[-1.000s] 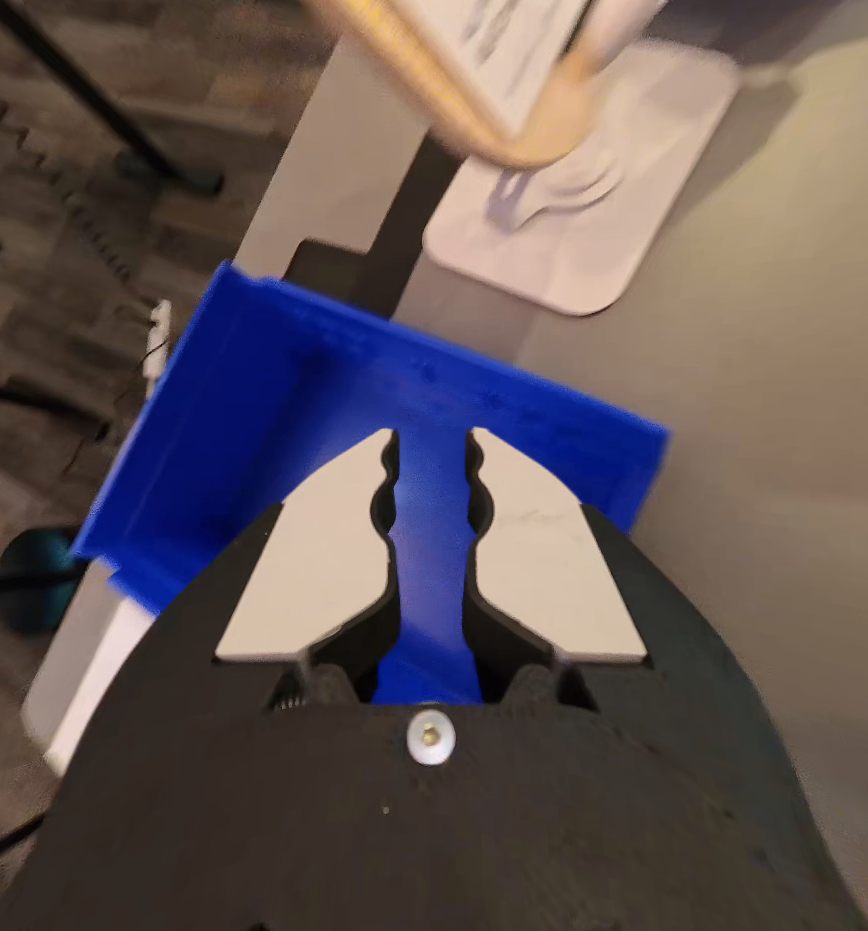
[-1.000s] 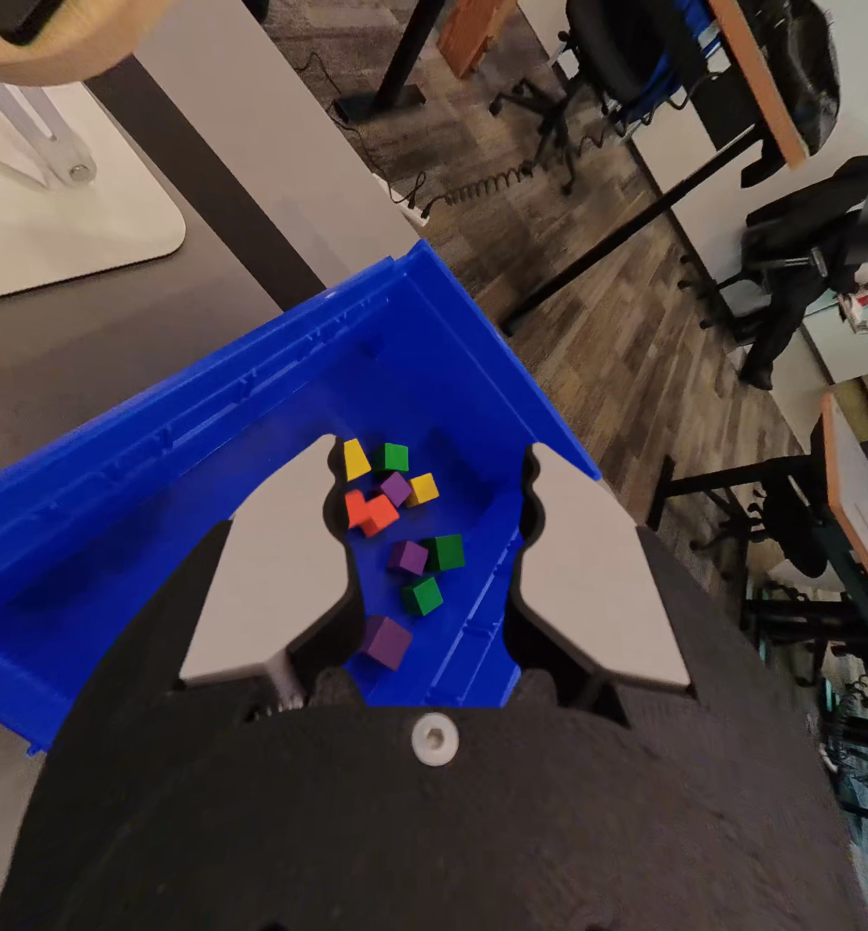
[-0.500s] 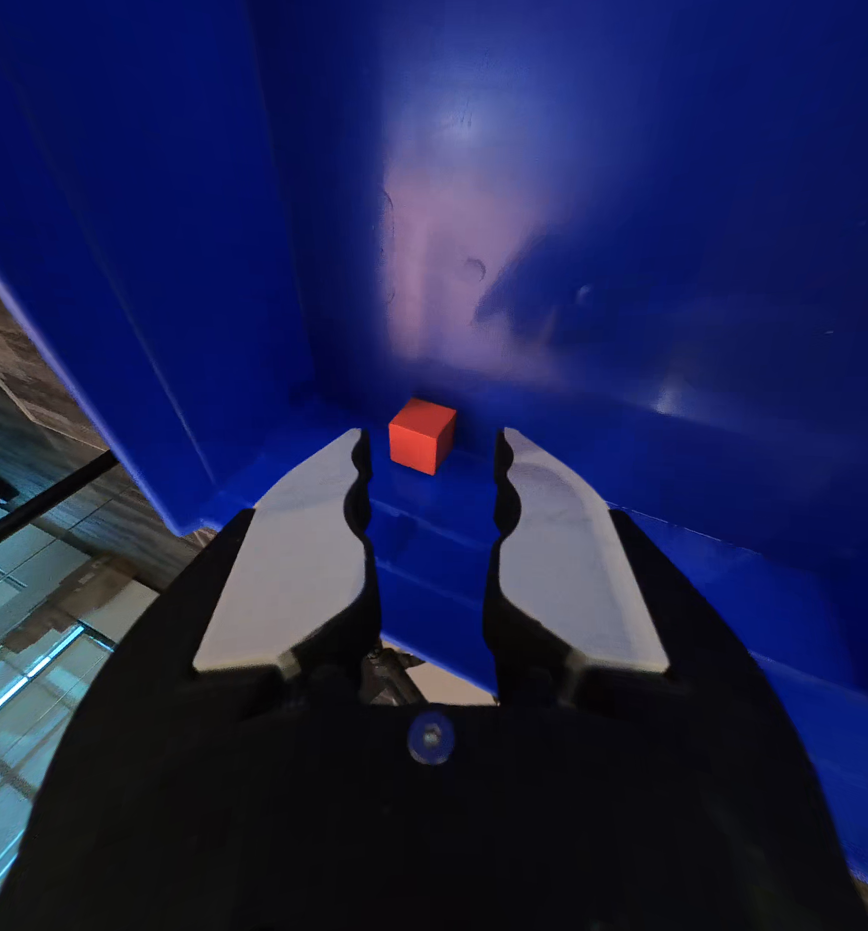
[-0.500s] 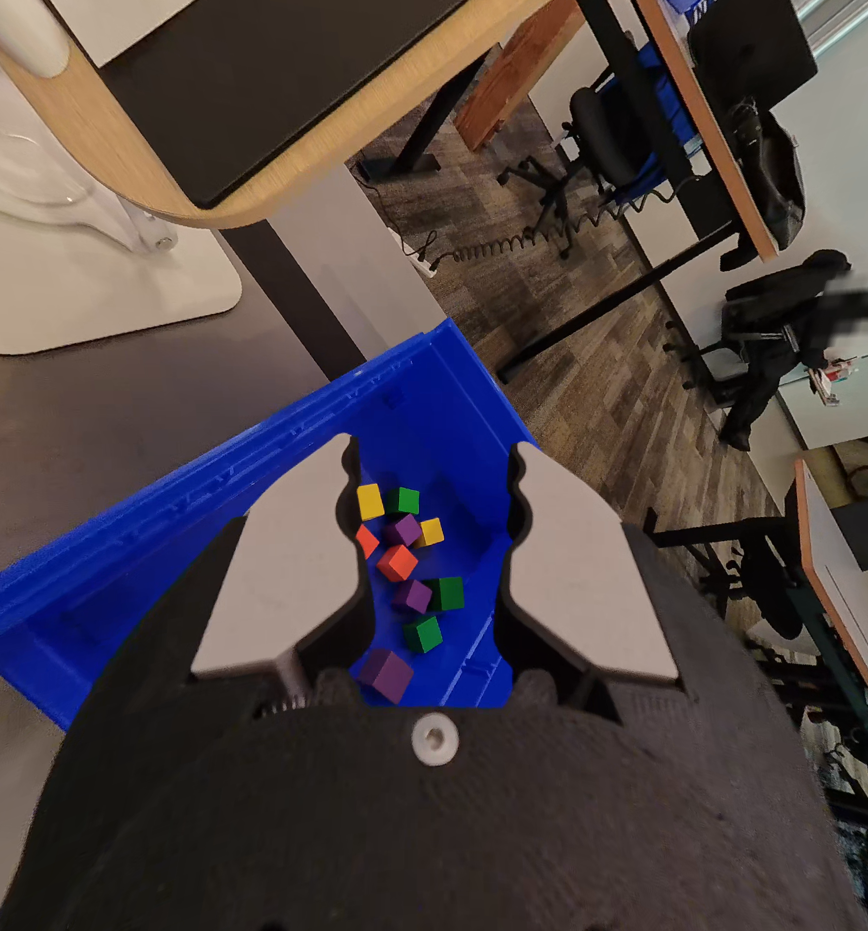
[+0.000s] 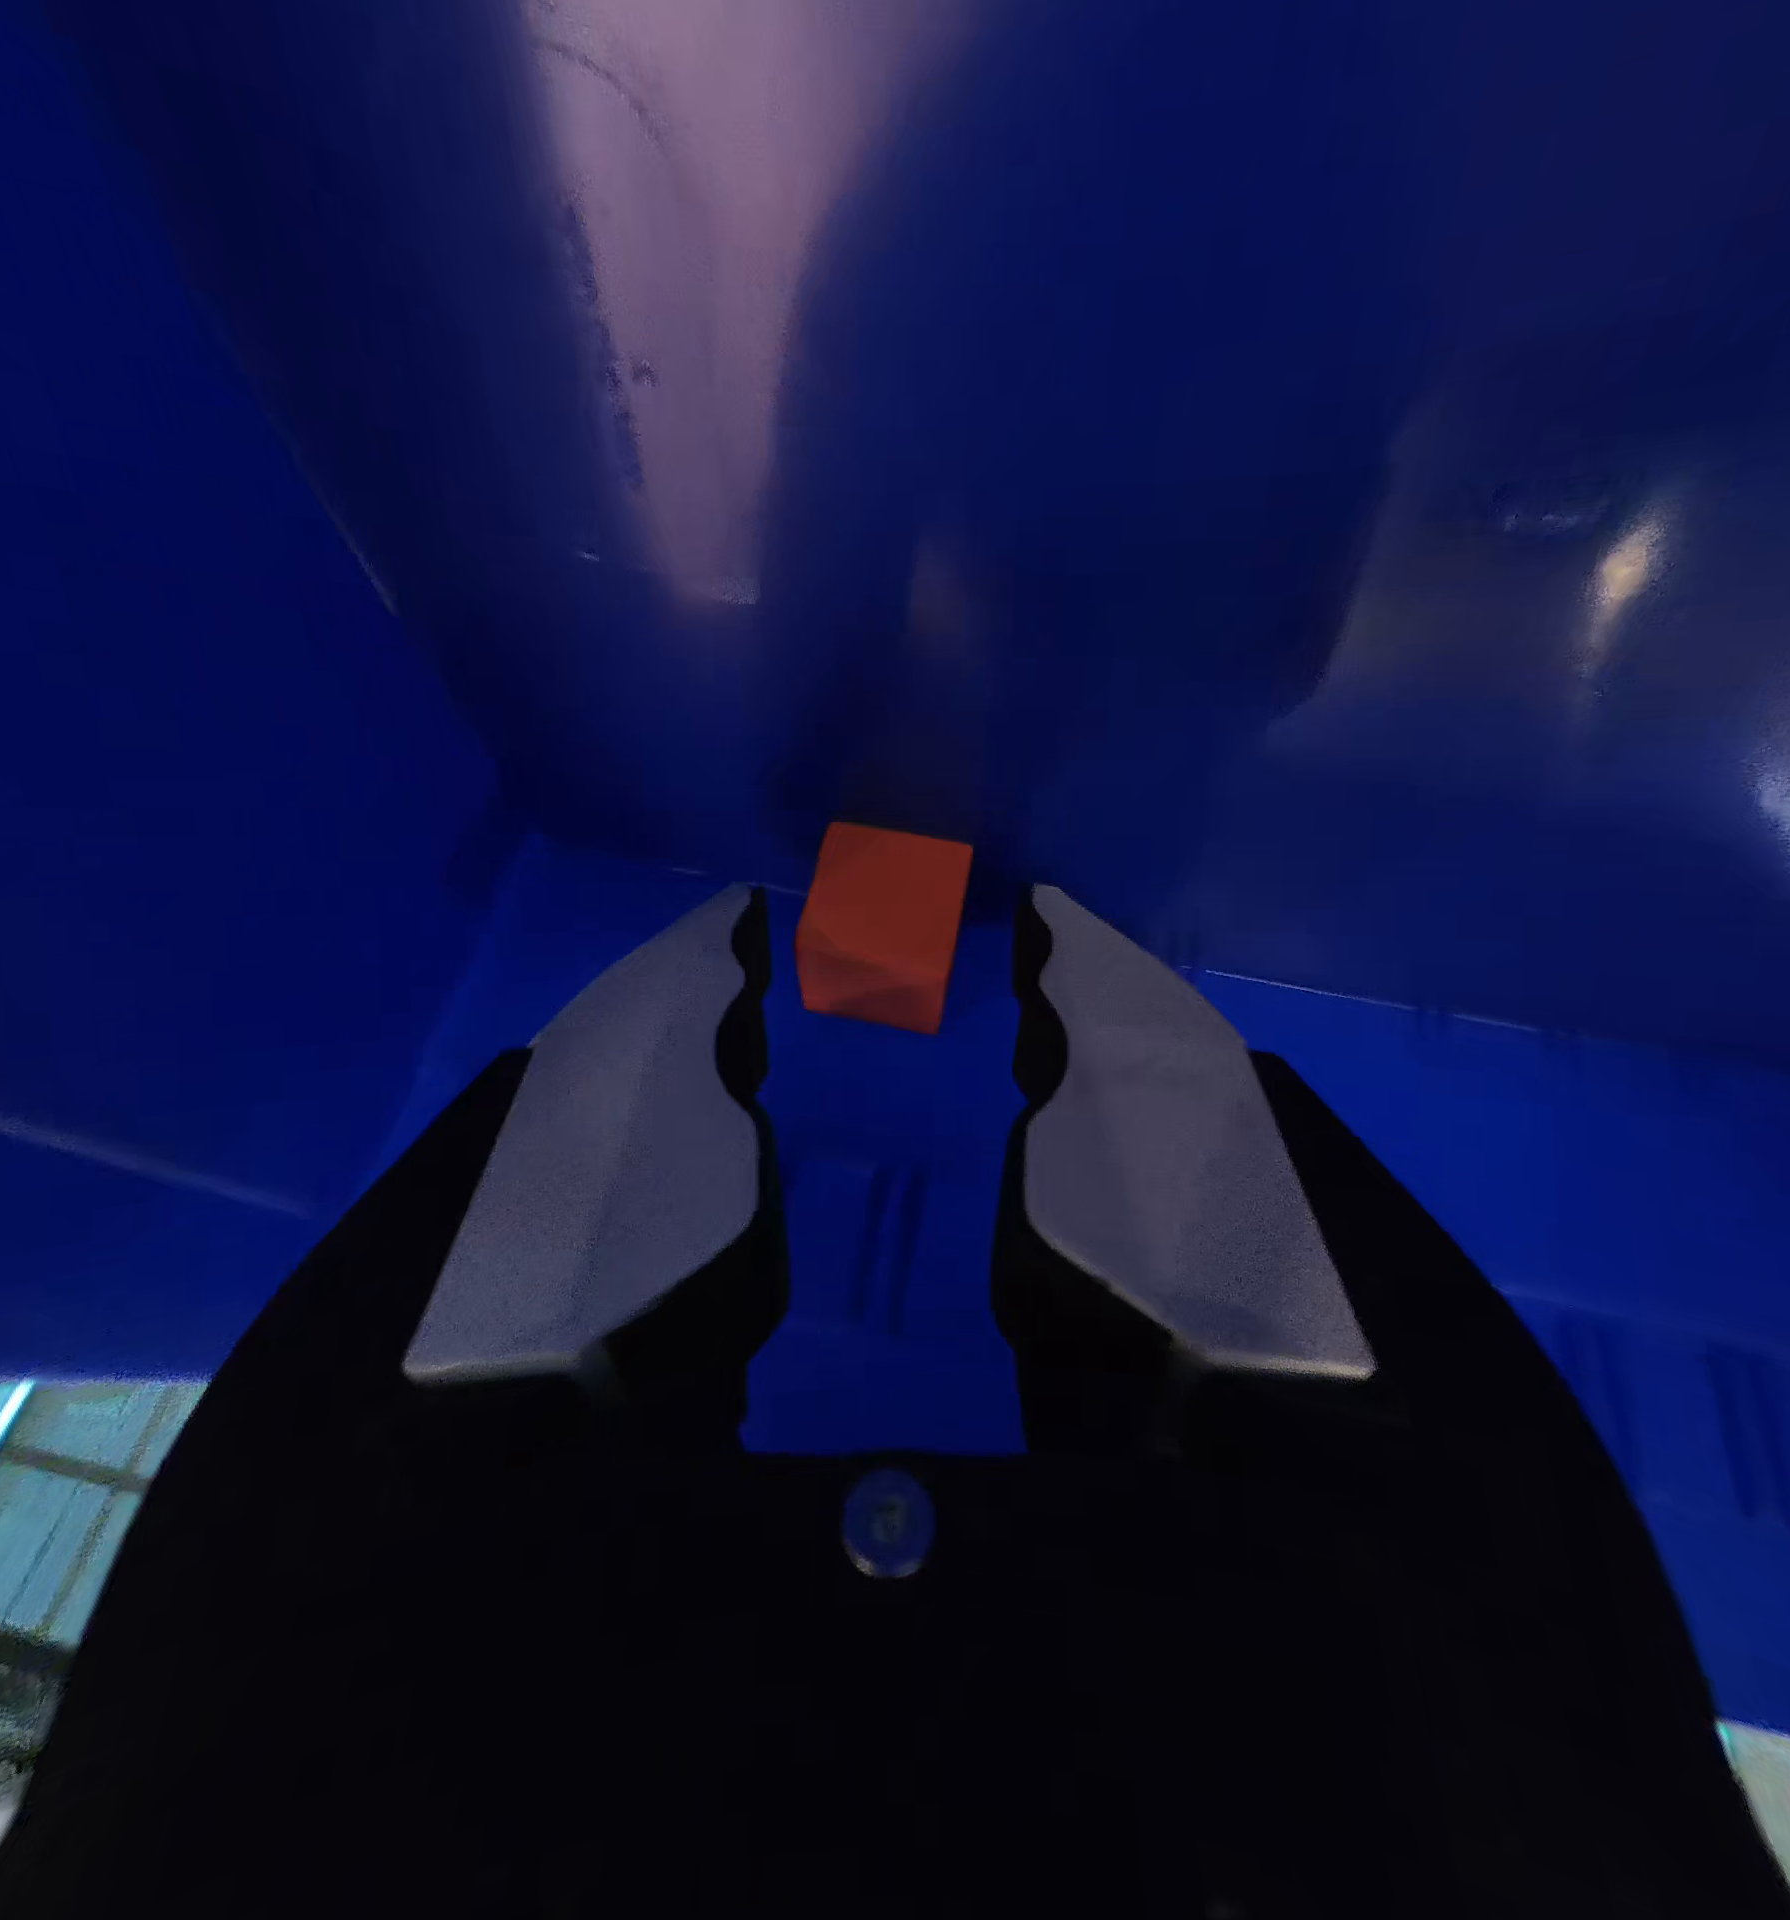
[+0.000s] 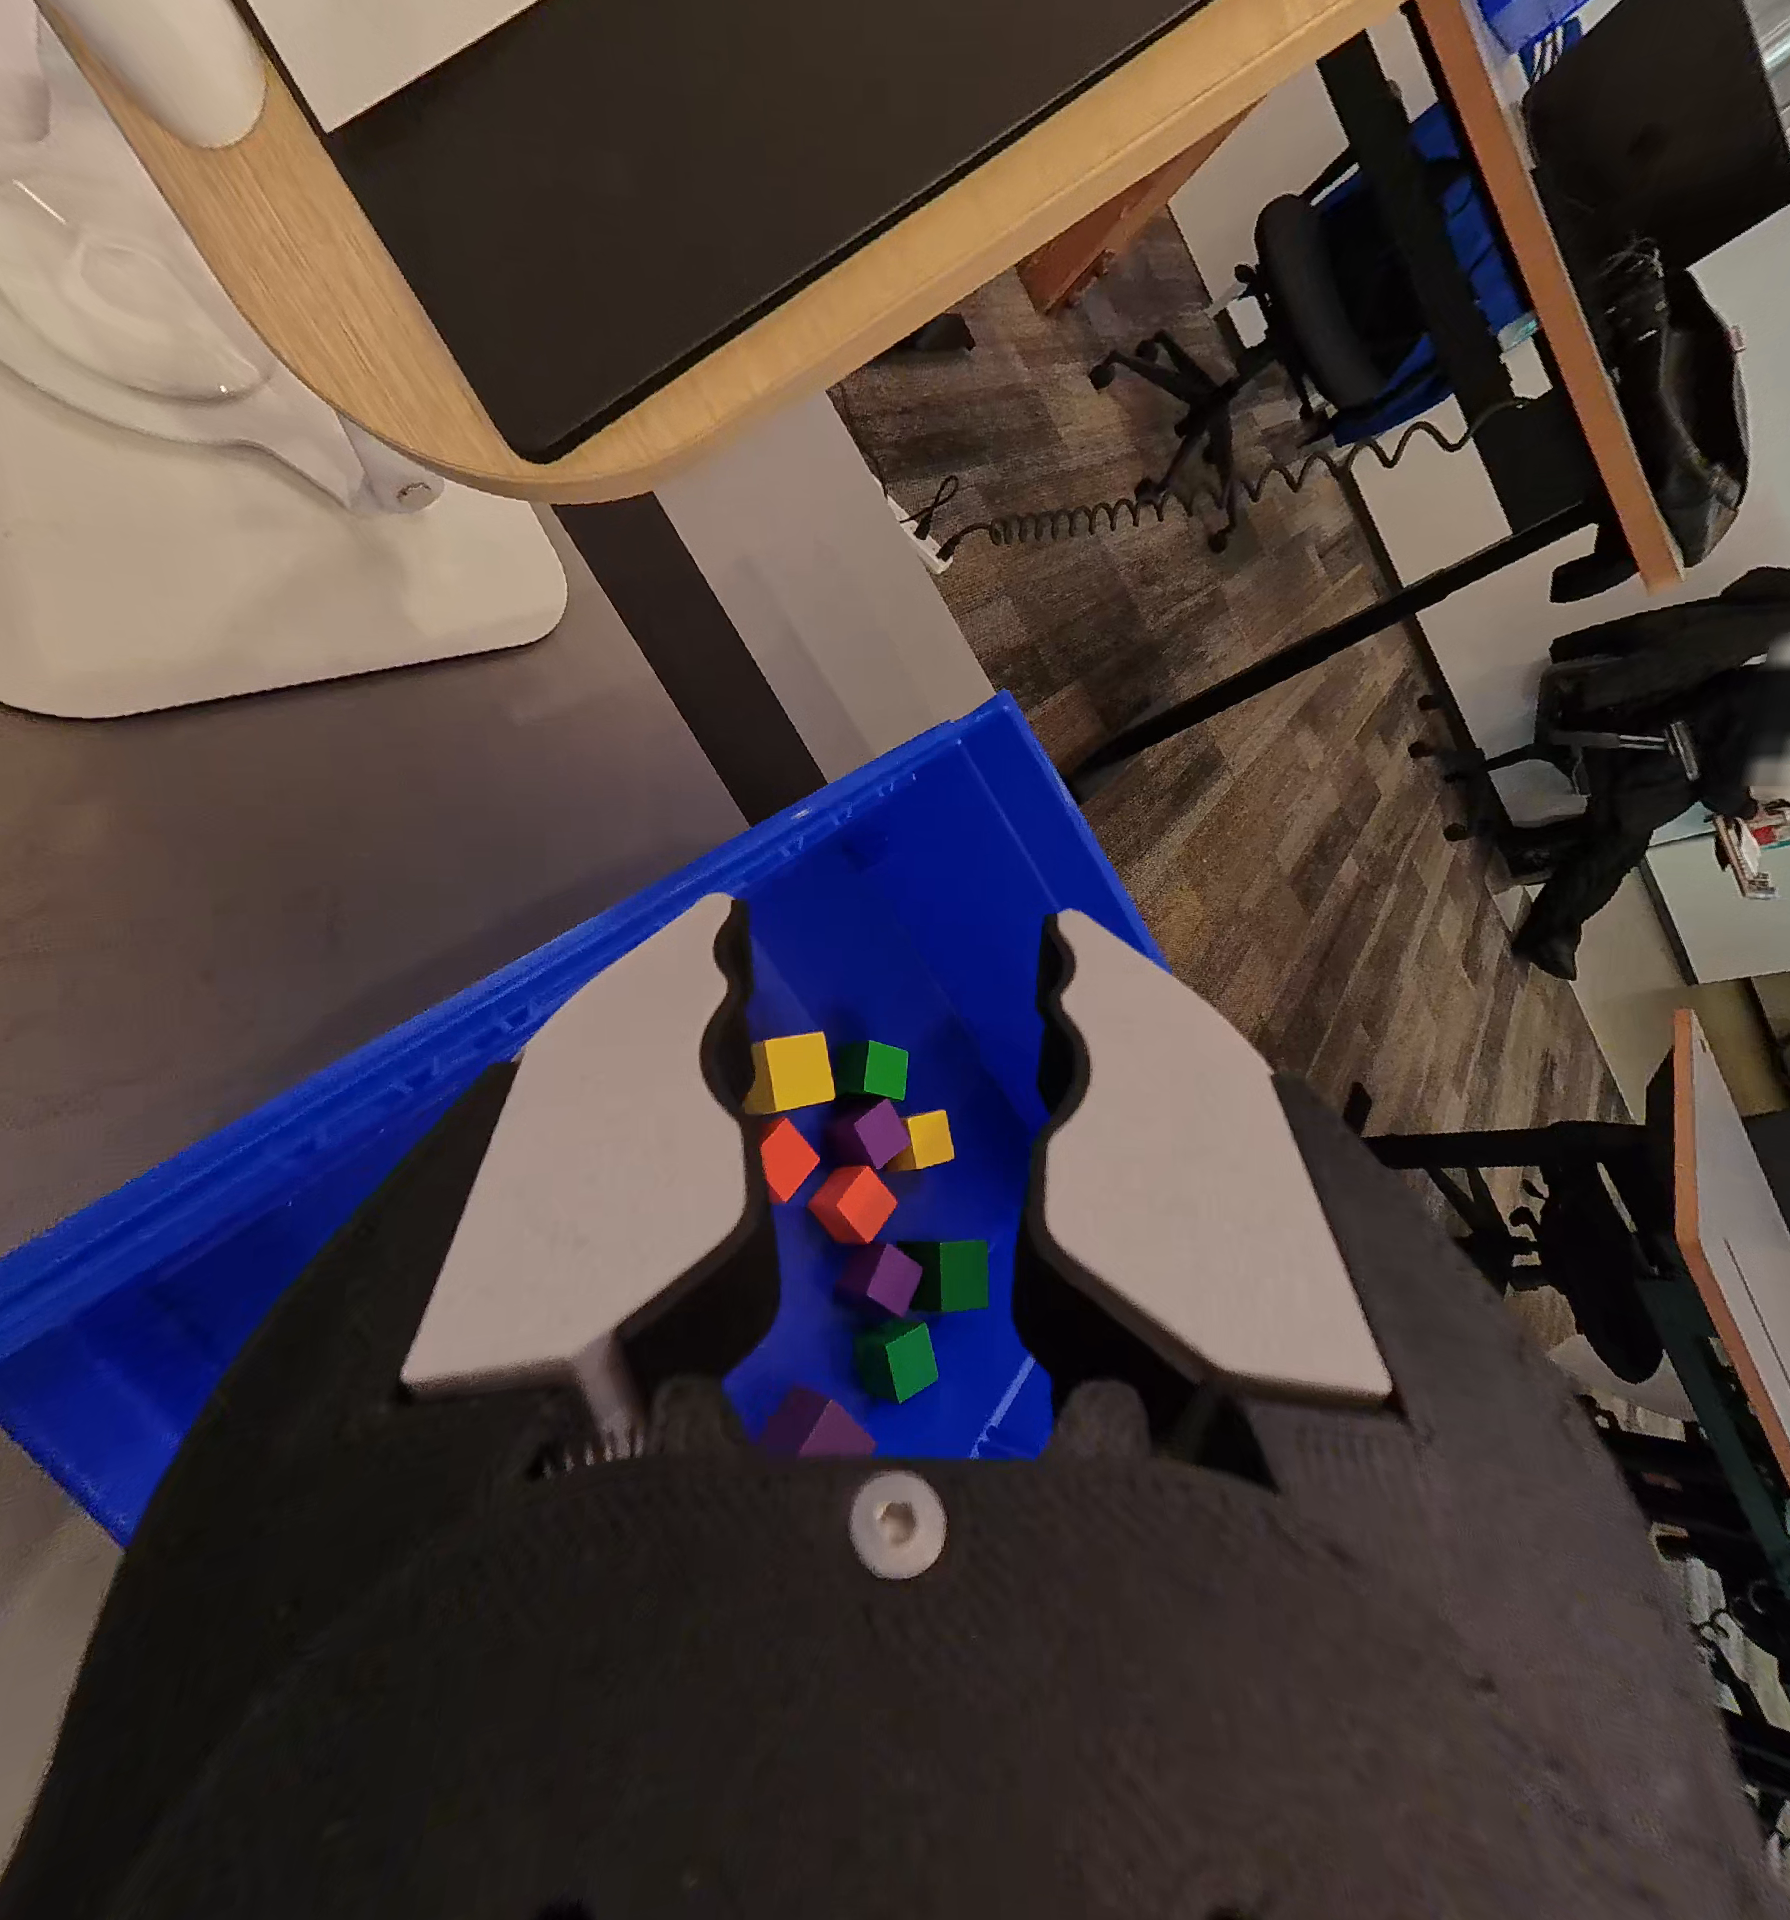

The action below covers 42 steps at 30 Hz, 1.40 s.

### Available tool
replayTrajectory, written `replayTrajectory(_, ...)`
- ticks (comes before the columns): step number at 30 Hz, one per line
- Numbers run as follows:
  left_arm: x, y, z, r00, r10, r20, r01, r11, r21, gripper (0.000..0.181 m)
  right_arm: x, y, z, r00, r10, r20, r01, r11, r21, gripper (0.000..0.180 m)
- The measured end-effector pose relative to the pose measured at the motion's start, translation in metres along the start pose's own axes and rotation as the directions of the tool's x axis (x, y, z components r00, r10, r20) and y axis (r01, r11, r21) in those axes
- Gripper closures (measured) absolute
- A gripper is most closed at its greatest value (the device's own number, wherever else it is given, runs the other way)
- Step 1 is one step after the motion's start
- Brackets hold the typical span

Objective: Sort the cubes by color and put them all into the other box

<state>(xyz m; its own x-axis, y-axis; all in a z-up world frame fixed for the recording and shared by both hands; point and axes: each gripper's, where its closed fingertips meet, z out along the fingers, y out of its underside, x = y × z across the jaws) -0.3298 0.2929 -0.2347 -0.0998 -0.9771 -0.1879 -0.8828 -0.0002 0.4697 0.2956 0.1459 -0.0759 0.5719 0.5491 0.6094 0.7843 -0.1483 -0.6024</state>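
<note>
The left hand-held gripper is spread, empty, inside the blue box; the red cube sits just beyond its tips (seemingly released); withdraw straight back, avoiding a nudge.

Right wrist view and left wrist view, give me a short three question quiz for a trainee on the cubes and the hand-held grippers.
1. True or false: the left hand-held gripper is shut on the red cube.
2. In the right wrist view, how many green cubes show in the blue box?
3. Multiple choice: which colour shows two cubes there? A. purple B. yellow C. green

Key
1. False: the jaws are apart and the cube sits alone just beyond the tips, inside a blue box.
2. Three.
3. B, yellow; red also shows two.
</note>
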Motion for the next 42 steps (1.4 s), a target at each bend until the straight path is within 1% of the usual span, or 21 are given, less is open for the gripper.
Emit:
replayTrajectory(2, -0.001, 0.001, 0.001, 1.000, -0.019, -0.020, 0.019, 0.999, -0.032, 0.139, 0.000, 0.000, 0.000, 1.000, -0.001, 0.000, 0.001, 1.000, 0.002, 0.127)
replayTrajectory(3, -0.002, 0.002, 0.002, 1.000, -0.014, -0.021, 0.012, 0.999, -0.052, 0.147, 0.000, -0.001, -0.001, 1.000, 0.000, 0.000, 0.000, 1.000, 0.006, 0.127)
replayTrajectory(4, -0.002, 0.004, 0.003, 1.000, -0.004, -0.019, 0.002, 0.997, -0.078, 0.150, 0.000, -0.002, -0.002, 1.000, 0.001, 0.000, -0.001, 1.000, 0.010, 0.127)
replayTrajectory(7, 0.000, 0.008, 0.000, 1.000, -0.006, -0.025, 0.003, 0.991, -0.134, 0.151, 0.000, -0.007, -0.006, 1.000, 0.002, -0.001, -0.001, 1.000, 0.028, 0.129)
replayTrajectory(8, 0.000, 0.009, -0.003, 1.000, -0.009, -0.016, 0.007, 0.991, -0.133, 0.152, 0.000, -0.010, -0.008, 1.000, -0.002, -0.001, 0.002, 0.999, 0.039, 0.129)
replayTrajectory(11, 0.001, 0.009, -0.022, 0.995, -0.095, -0.003, 0.095, 0.995, -0.042, 0.152, 0.000, -0.024, -0.019, 1.000, -0.027, -0.016, 0.028, 0.996, 0.085, 0.131)
replayTrajectory(13, 0.006, 0.005, -0.043, 0.988, -0.155, -0.008, 0.155, 0.985, 0.076, 0.152, -0.002, -0.039, -0.031, 0.998, -0.057, -0.029, 0.061, 0.989, 0.134, 0.133)
replayTrajectory(15, 0.019, 0.000, -0.069, 0.978, -0.204, -0.038, 0.207, 0.956, 0.208, 0.151, -0.008, -0.058, -0.045, 0.992, -0.113, -0.049, 0.121, 0.974, 0.193, 0.135)
replayTrajectory(17, 0.036, -0.012, -0.103, 0.966, -0.239, -0.094, 0.257, 0.882, 0.394, 0.152, -0.019, -0.078, -0.061, 0.982, -0.181, -0.061, 0.191, 0.948, 0.256, 0.140)
replayTrajectory(19, 0.059, -0.024, -0.139, 0.961, -0.231, -0.153, 0.277, 0.786, 0.553, 0.152, -0.034, -0.103, -0.079, 0.967, -0.242, -0.073, 0.253, 0.906, 0.341, 0.144)
replayTrajectory(20, 0.072, -0.033, -0.158, 0.960, -0.213, -0.181, 0.280, 0.723, 0.631, 0.152, -0.044, -0.116, -0.088, 0.959, -0.272, -0.081, 0.282, 0.878, 0.387, 0.145)
replayTrajectory(22, 0.104, -0.051, -0.197, 0.963, -0.133, -0.234, 0.266, 0.590, 0.762, 0.152, -0.072, -0.143, -0.104, 0.931, -0.353, -0.097, 0.355, 0.807, 0.471, 0.144)
replayTrajectory(23, 0.120, -0.060, -0.214, 0.969, -0.090, -0.231, 0.242, 0.537, 0.808, 0.152, -0.090, -0.156, -0.112, 0.911, -0.397, -0.113, 0.396, 0.762, 0.513, 0.143)
replayTrajectory(25, 0.152, -0.079, -0.244, 0.974, -0.006, -0.227, 0.205, 0.449, 0.870, 0.152, -0.131, -0.181, -0.123, 0.874, -0.470, -0.123, 0.446, 0.676, 0.586, 0.135)
replayTrajectory(27, 0.183, -0.101, -0.278, 0.964, 0.087, -0.251, 0.213, 0.313, 0.926, 0.152, -0.175, -0.201, -0.126, 0.839, -0.528, -0.130, 0.479, 0.606, 0.635, 0.129)
replayTrajectory(28, 0.199, -0.113, -0.291, 0.960, 0.132, -0.249, 0.207, 0.266, 0.941, 0.152, -0.196, -0.208, -0.125, 0.817, -0.559, -0.139, 0.503, 0.575, 0.645, 0.125)
replayTrajectory(30, 0.230, -0.136, -0.315, 0.943, 0.227, -0.243, 0.208, 0.169, 0.963, 0.152, -0.235, -0.219, -0.126, 0.781, -0.600, -0.176, 0.541, 0.507, 0.671, 0.124)
replayTrajectory(33, 0.266, -0.164, -0.347, 0.900, 0.364, -0.238, 0.243, 0.034, 0.969, 0.152, -0.276, -0.224, -0.122, 0.739, -0.644, -0.199, 0.577, 0.452, 0.681, 0.121)
replayTrajectory(35, 0.284, -0.180, -0.361, 0.871, 0.435, -0.230, 0.260, -0.009, 0.966, 0.152, -0.289, -0.226, -0.122, 0.730, -0.649, -0.215, 0.584, 0.428, 0.690, 0.119)
replayTrajectory(39, 0.310, -0.205, -0.375, 0.821, 0.529, -0.214, 0.261, -0.015, 0.965, 0.152, -0.295, -0.225, -0.123, 0.717, -0.658, -0.230, 0.602, 0.417, 0.681, 0.119)
replayTrajectory(42, 0.318, -0.215, -0.383, 0.795, 0.565, -0.221, 0.278, -0.016, 0.960, 0.152, -0.301, -0.222, -0.128, 0.702, -0.682, -0.208, 0.592, 0.396, 0.702, 0.133)
